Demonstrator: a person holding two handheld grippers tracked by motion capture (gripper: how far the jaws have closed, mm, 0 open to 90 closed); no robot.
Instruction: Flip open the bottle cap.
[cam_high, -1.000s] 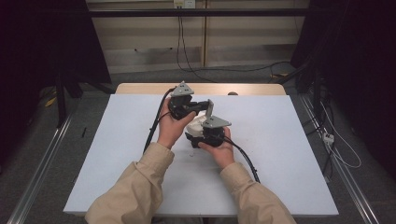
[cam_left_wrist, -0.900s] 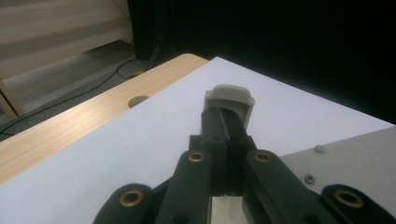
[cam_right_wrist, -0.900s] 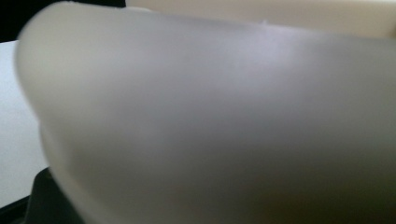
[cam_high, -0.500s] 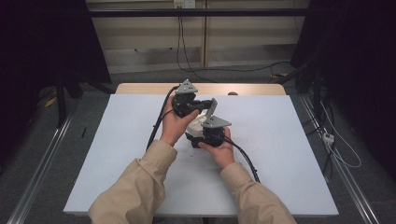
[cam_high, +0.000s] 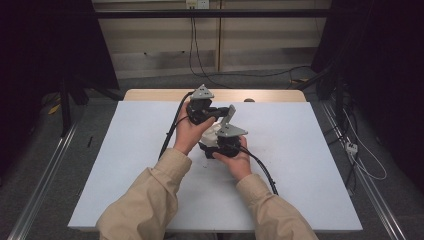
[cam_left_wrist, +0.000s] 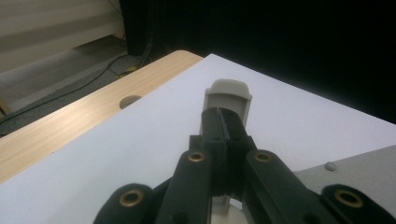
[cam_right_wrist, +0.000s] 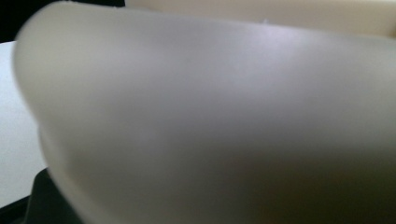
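Left tongs (cam_left_wrist: 223, 135) clamped on the white flap (cam_left_wrist: 227, 95), right tongs' (cam_high: 220, 145) state I cannot tell; I should lift gently, steadying the white body (cam_right_wrist: 210, 116).

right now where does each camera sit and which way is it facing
high view: above the person's side, looking forward and down on the white-topped table; both sleeved forearms, left gripper, right gripper.
left gripper view: rides the left gripper, jaws shut on a flat pale grey plastic piece.
right gripper view: pressed against a blurred pale surface; jaws hidden.
shared: high and left gripper views show the table's wooden far edge.
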